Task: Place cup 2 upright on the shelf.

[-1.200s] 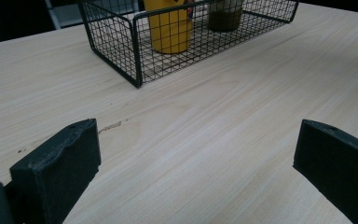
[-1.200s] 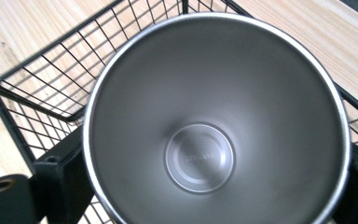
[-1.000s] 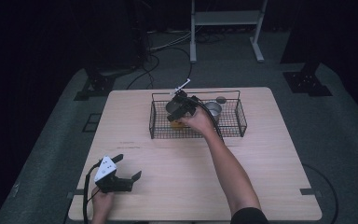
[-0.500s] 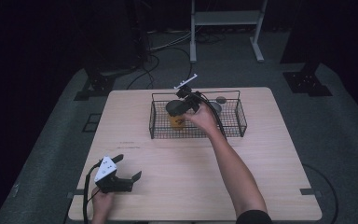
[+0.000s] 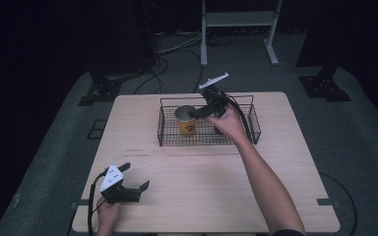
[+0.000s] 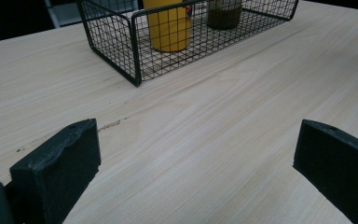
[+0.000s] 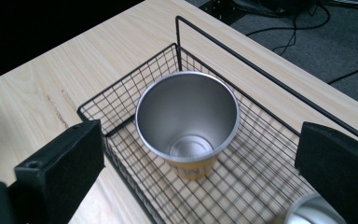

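Right gripper now raised off the yellow cup, jaws spread; steel interior visible from above.

Your left gripper had its jaws spread wide, one at each bottom corner, with nothing but bare wooden table between them. Ahead of the jaws and a bit toward the left one sat the black wire basket, well apart from both. Inside it stood a yellow cup, upright, and just past it, further toward the right jaw's side, a darker brownish cup, top cut off.
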